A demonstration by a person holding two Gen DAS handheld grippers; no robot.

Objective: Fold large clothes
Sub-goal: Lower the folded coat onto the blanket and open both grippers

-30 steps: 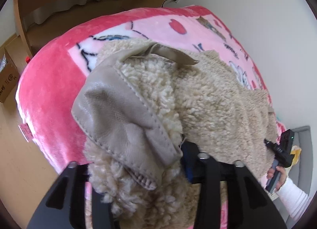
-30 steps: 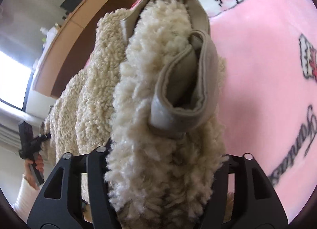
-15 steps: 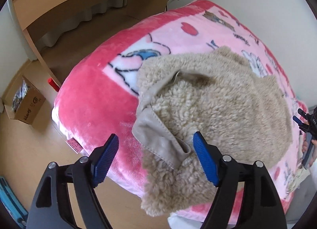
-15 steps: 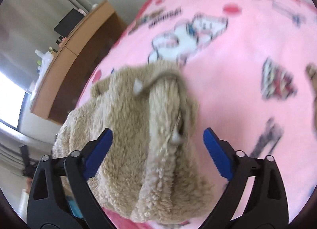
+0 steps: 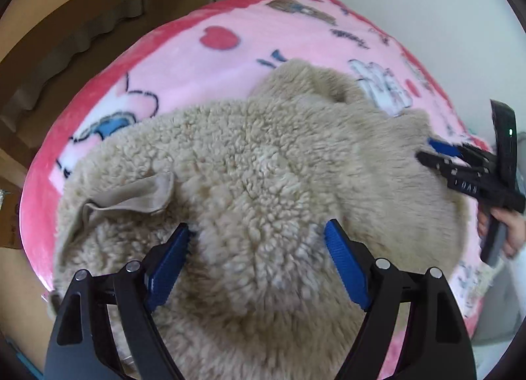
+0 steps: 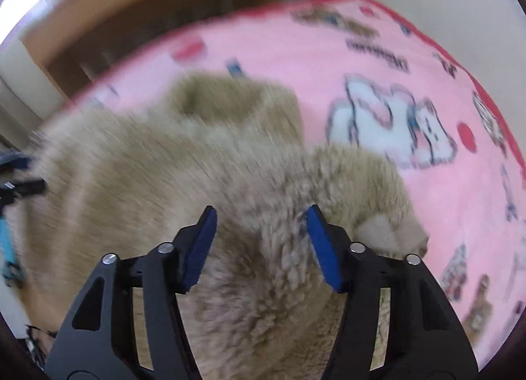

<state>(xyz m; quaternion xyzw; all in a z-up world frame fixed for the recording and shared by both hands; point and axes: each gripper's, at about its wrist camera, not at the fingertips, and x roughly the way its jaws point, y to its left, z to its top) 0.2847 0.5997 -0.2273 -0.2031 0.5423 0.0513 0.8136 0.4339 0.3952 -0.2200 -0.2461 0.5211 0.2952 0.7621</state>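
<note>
Left wrist view: the fleece coat [image 5: 263, 166] covered the pink blanket's [image 5: 203, 64] near edge, its lower part cut off; the left gripper [image 5: 258, 263] hovered spread wide, empty. Right wrist view: blurred; the right gripper [image 6: 259, 245] gaped, empty, over the coat's right edge.

Soft, even daylight; a bright window glares at the right view's upper-left edge. That view is motion-smeared, the fleece [image 6: 184, 163] ahead of the claw streaked. The left view is sharper; both bow strongly at their dark rims
</note>
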